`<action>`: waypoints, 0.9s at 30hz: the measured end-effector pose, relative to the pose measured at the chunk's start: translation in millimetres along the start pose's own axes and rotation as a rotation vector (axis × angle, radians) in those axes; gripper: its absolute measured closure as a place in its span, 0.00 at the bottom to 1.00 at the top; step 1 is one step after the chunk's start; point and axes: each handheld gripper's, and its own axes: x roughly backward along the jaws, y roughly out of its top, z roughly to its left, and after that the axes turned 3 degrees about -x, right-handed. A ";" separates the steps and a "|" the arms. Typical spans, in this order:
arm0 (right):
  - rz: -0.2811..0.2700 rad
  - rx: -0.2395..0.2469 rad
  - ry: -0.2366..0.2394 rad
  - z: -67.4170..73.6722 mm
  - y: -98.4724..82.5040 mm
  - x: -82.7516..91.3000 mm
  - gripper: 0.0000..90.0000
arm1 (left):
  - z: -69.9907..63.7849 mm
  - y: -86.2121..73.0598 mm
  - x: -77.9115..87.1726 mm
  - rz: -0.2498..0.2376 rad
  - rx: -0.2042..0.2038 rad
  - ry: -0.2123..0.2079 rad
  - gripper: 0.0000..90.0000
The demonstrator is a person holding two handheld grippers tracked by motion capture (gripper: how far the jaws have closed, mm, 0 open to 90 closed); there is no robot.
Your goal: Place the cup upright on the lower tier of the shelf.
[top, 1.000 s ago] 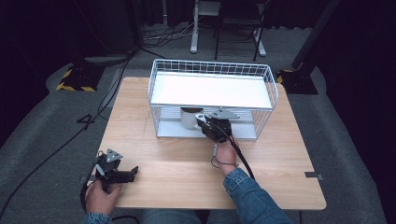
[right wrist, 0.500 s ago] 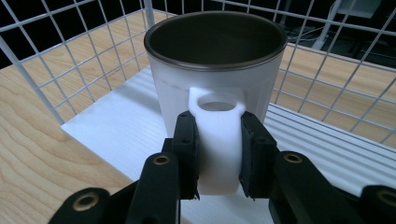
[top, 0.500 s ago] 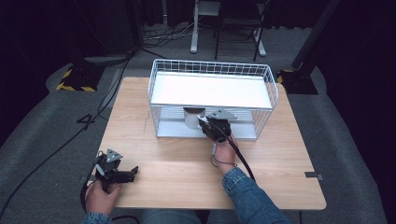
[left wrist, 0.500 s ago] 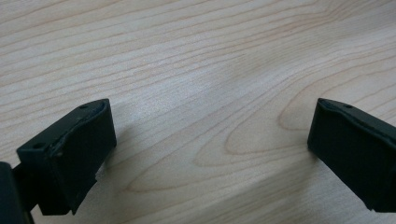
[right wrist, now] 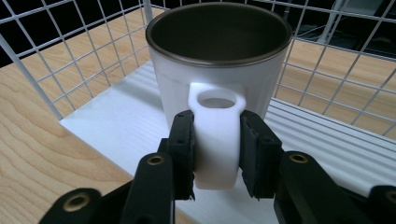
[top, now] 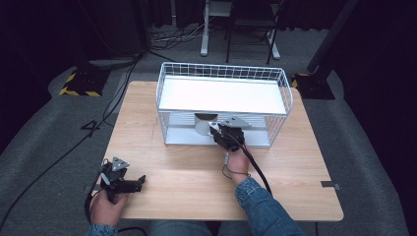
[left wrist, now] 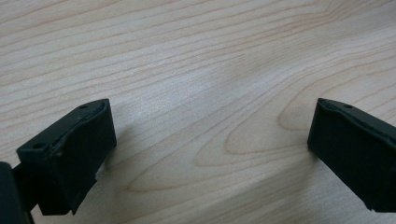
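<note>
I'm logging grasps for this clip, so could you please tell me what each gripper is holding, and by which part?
The right gripper holds the white mug by its handle, fingers clamped on either side. The left gripper holds nothing.

a light wooden table [top: 295, 162] with visible grain stands on grey carpet [top: 44, 137] in a dark room, the far side falling off into black. on the floor to the far left sits a black base edged in yellow-and-black hazard stripes [top: 78, 83], with dark cables [top: 118, 93] trailing past it, and a matching base [top: 312, 83] sits to the far right. beyond the table rise the white legs of a stand [top: 204, 29] and a dark chair frame [top: 251, 24].
</note>
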 end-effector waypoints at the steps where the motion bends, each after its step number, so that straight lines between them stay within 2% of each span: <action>1: 0.002 -0.001 0.000 -0.4 0.0 0.0 0.74 | 0.0 0.0 0.0 0.000 0.000 0.000 0.01; 10: -0.004 -0.017 0.012 -2.6 1.3 2.1 0.67 | 0.0 0.0 0.0 0.000 0.000 0.000 0.01; 14: -0.006 -0.046 0.033 -3.8 3.2 7.2 0.58 | 0.0 0.0 0.0 0.000 0.000 0.000 0.01; 16: -0.009 -0.062 0.053 -4.5 4.4 12.3 0.57 | 0.0 0.0 0.0 0.000 0.000 0.000 0.01; 21: -0.016 -0.066 0.085 -5.0 8.1 25.9 0.54 | 0.4 0.5 -0.3 0.000 0.001 0.000 0.01; 27: 0.004 -0.045 0.137 -6.3 12.2 46.6 0.51 | 0.4 0.6 -0.6 0.000 0.003 0.000 0.01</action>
